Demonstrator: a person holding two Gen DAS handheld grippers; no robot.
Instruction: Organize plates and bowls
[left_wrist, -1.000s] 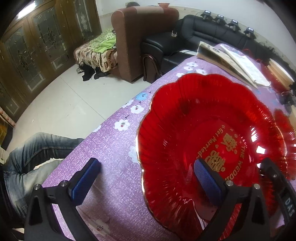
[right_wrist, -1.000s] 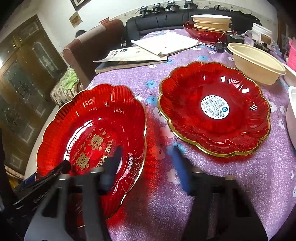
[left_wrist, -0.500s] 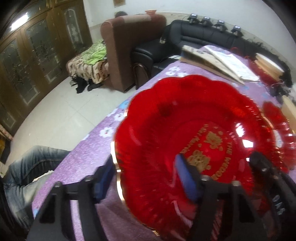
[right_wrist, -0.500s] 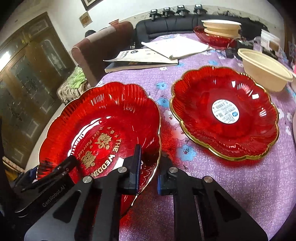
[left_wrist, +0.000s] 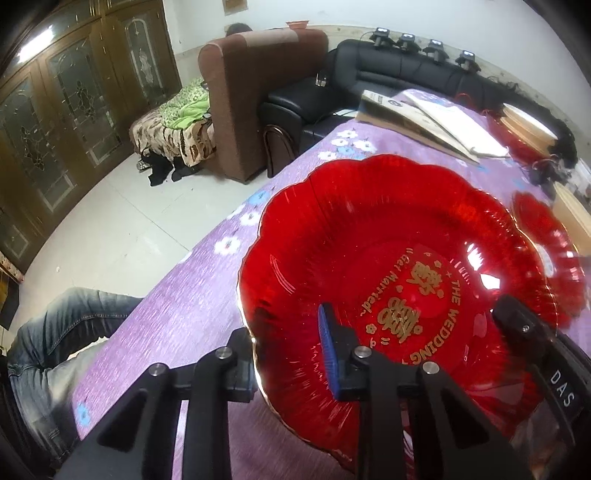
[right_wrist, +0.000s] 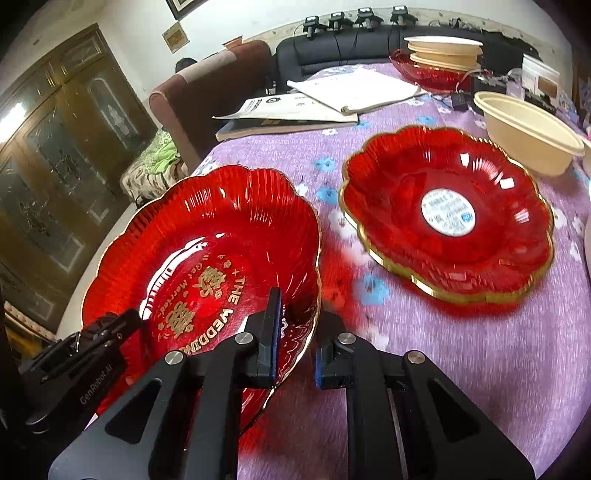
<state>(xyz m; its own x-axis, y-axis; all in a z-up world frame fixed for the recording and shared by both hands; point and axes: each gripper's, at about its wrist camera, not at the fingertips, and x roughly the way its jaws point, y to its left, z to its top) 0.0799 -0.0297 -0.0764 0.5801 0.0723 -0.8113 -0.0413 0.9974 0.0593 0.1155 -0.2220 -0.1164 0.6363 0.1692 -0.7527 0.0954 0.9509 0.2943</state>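
Red and gilt-edged, the wedding plate (right_wrist: 207, 258) now sits clamped at both sides: the left tool (left_wrist: 288, 354) has closed on its rim nearest the table's (left_wrist: 177, 306) edge, the right tool (right_wrist: 295, 343) on the opposite rim. A second ago both tools stood apart around it. The plate looks tilted, its near edge off the purple cloth, so the lift seems underway. A likely destination is the second red plate (right_wrist: 447, 218) just beside it, with a cream bowl (right_wrist: 528, 140) beyond.
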